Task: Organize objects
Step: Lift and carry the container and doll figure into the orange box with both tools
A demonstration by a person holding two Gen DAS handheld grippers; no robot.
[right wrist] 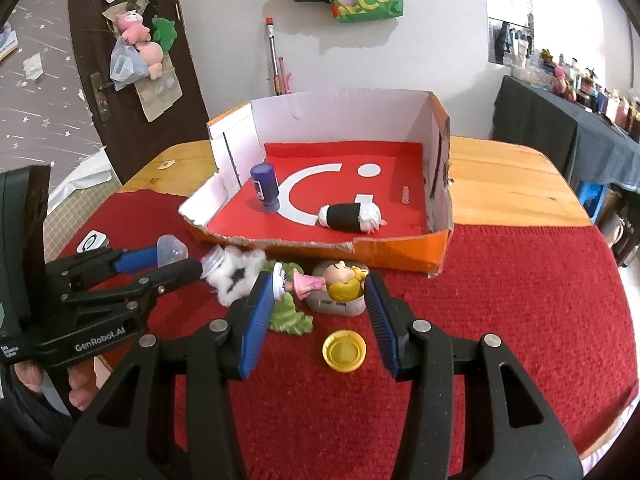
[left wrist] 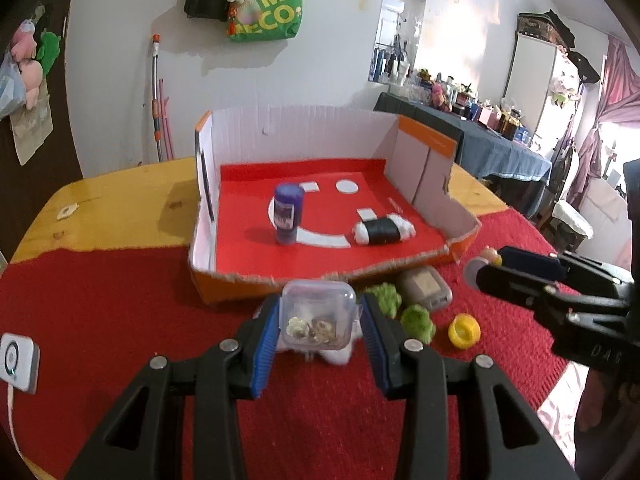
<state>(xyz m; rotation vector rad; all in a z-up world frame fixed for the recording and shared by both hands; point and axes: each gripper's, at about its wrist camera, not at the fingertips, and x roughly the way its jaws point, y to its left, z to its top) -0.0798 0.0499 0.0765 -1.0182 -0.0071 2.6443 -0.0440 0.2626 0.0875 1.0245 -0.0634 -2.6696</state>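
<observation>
**Red cloth, two items being gripped in front of the box**

Clear plastic, a small lidded container w/ bits inside, is being clamped between the blue pads of the left gripper, held above the red cloth just short of the box's torn front edge. From the right wrist view the same container is being seen as a cloudy lump at the left gripper's tips. A small figurine w/ yellow hair and a pink body is being pinched lengthwise by the right gripper, head against the right pad, white base against the left pad; it is being held over a grey stone-like object.

An orange cardboard box w/ a red floor is sitting on a wooden table, approx. centre. Inside, a purple bottle is standing upright at left and a black-and-white roll is lying on its side at right, well apart.

Loose on the cloth: green fuzzy pieces beside the grey object, a yellow cap near the right gripper's right finger, and a white fluffy item between the two grippers.
</observation>
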